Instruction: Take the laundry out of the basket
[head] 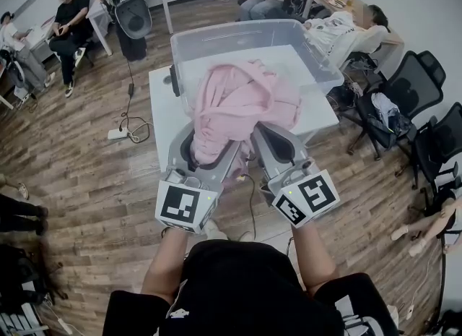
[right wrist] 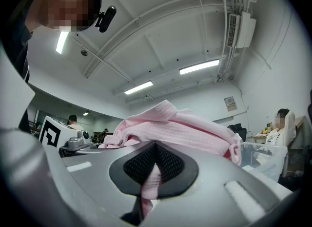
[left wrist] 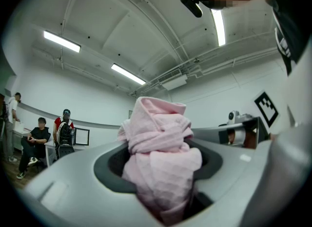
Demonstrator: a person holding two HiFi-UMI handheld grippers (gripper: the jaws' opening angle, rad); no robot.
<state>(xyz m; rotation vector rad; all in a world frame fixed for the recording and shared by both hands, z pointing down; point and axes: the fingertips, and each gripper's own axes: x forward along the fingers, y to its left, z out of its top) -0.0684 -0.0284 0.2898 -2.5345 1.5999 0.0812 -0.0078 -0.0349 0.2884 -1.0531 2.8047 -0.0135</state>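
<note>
A white table (head: 162, 114) stands on a wood floor, and a clear plastic basket (head: 238, 29) sits on its far half. A pale pink, waffle-textured garment (head: 242, 100) is bunched into soft folds and twists. In the head view it lies over the basket's near wall and inside. In the right gripper view the cloth (right wrist: 190, 131) rides higher than the basket's rim (right wrist: 263, 148). Whether its far end rests in the basket cannot be told.

The left gripper (head: 206, 147) grips the garment's near left part. Its jaws stand partly apart, clamped on a thick twisted wad (left wrist: 158, 138) that fills the gap and rises above the left gripper (left wrist: 161, 172). The right gripper (head: 271, 139) takes the near right part. There the right gripper (right wrist: 153, 170) has its jaws almost together, and its black ribbed pads (right wrist: 170, 165) pinch a thin fold, with the rest draped over the top.

Office chairs (head: 415, 82) crowd the table's right side. A cable and power strip (head: 119, 134) lie on the floor to its left, where the floor is otherwise open. Seated people (head: 68, 27) are well apart, by the far wall.
</note>
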